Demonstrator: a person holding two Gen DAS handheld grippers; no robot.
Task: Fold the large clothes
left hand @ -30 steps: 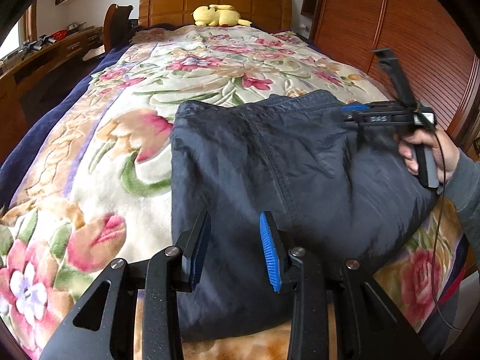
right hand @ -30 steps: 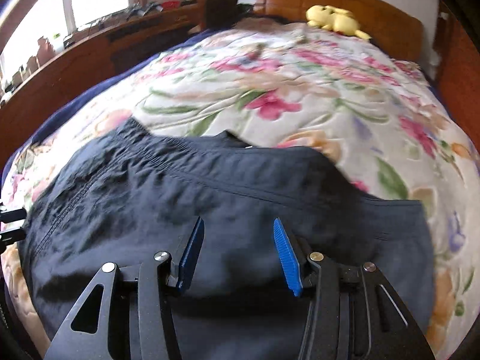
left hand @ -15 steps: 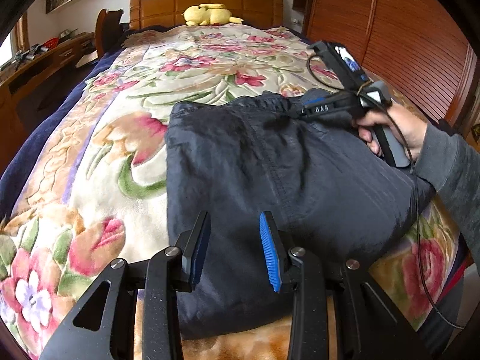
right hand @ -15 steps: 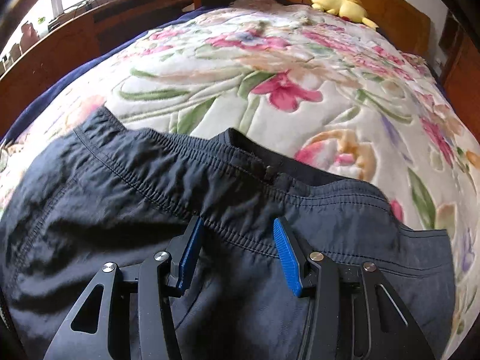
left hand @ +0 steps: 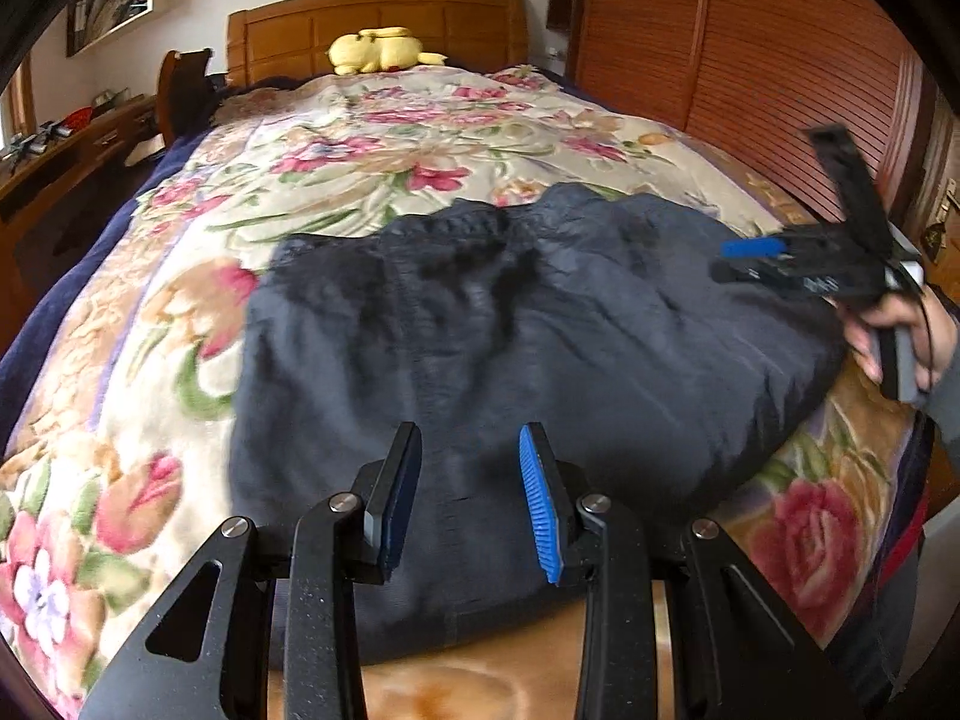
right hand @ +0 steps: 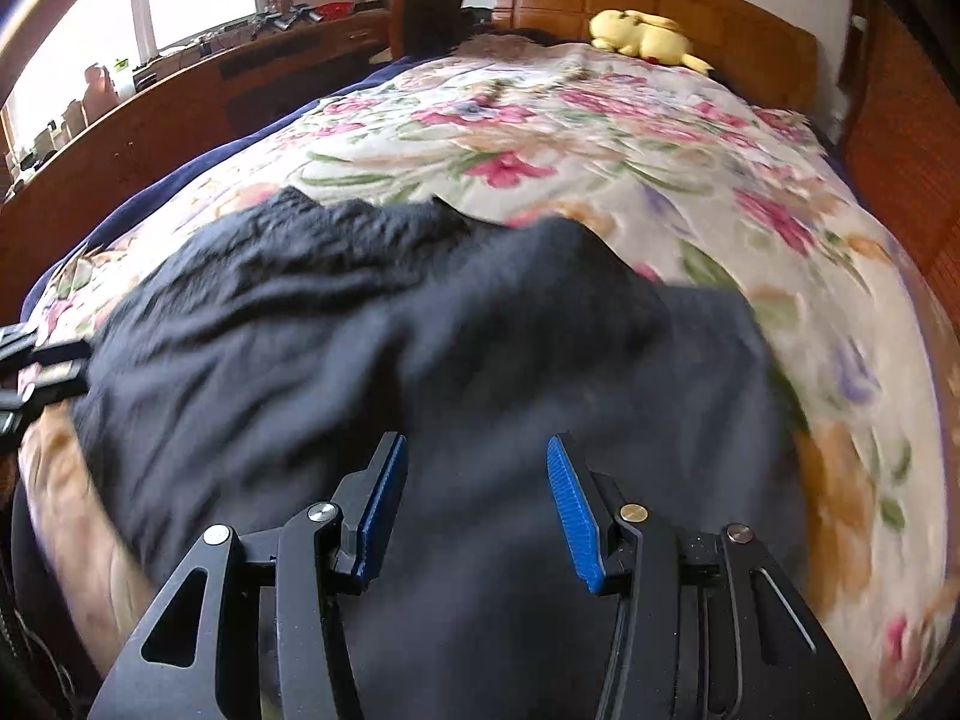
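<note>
On the near end of the bed, over the floral blanket (left hand: pixel 372 138), lies the dark navy garment (left hand: pixel 528 348), already doubled into a thick block with its gathered waistband edge rumpled along the far side. The left gripper (left hand: pixel 471 498) hovers over the near edge with its jaws released and nothing between the pads; the right gripper (right hand: pixel 477 504) is likewise spread apart and empty, above the right part of the cloth. Judging by this, the step in hand is settling the fold or picking the next edge. To do it well, each gripper should pinch through all layers at a corner of one edge, lift both together and lay the fold over evenly, since the slick, puffy fabric is likely to slide and bunch.

Compared with half a second ago, the right gripper has drawn back from the waistband toward the right edge, seen in the left view at (left hand: pixel 780 264), and the waistband looks more rumpled than it was. The left gripper's place over the cloth is much the same. A yellow plush toy (left hand: pixel 381 51) sits by the headboard.
</note>
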